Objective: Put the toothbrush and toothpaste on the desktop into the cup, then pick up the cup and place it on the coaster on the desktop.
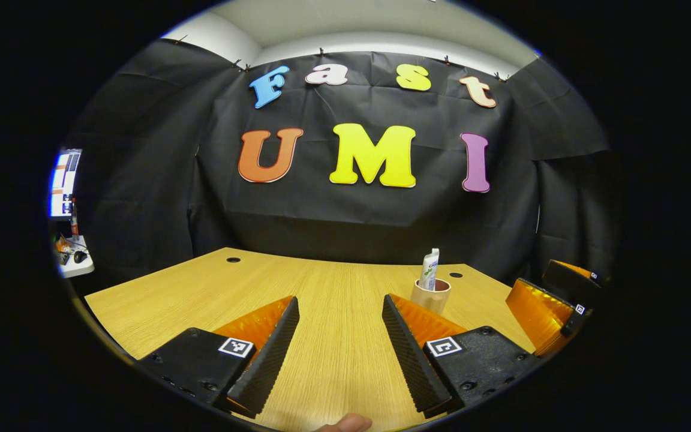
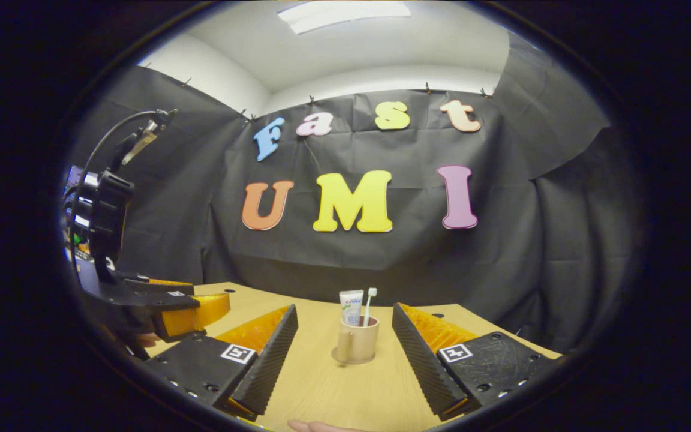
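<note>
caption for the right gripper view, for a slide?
Open right gripper faces the cup on its coaster, toothpaste and toothbrush upright inside.

Left gripper [image 1: 339, 342] and right gripper [image 2: 344, 354] hover, jaws apart (both empty).

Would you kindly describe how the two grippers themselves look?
Each gripper, left and right, has two wedge-shaped fingers with ridged inner faces, on black bolted blocks carrying square black-and-white markers. In the right gripper view, the left one carries a black camera mount with a curved cable.
</note>
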{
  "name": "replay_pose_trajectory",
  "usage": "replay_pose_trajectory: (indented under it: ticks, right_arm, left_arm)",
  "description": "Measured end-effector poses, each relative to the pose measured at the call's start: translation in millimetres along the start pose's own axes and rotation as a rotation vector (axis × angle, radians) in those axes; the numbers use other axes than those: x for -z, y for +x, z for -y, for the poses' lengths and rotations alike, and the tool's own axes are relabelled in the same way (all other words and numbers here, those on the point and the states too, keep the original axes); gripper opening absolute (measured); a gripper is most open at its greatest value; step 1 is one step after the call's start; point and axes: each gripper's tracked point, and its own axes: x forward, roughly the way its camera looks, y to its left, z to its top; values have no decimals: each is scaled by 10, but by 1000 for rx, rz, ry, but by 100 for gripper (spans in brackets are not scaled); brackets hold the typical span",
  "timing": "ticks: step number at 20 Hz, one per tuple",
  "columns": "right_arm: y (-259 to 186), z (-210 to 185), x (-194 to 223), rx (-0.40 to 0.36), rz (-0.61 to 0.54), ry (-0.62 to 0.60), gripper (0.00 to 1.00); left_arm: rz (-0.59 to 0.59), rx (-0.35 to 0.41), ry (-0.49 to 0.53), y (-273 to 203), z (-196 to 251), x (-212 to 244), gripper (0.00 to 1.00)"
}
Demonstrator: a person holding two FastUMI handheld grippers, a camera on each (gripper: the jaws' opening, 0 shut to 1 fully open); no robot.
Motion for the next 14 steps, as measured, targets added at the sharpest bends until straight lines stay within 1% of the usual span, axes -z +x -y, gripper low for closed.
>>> replay_pose_trajectory:
  ticks: [4, 10, 14]
  right_arm:
    - [2, -11, 45, -23, -28, 40, 95]
    - [4, 171, 66, 8, -31, 48, 95]
    - [9, 217, 81, 24, -36, 49, 95]
  left_arm:
    - [-15, 27, -11, 12, 76, 39, 89]
    - [-21, 38, -5, 33, 148, 46, 89]
    - [-13, 54, 5, 22, 233, 36, 89]
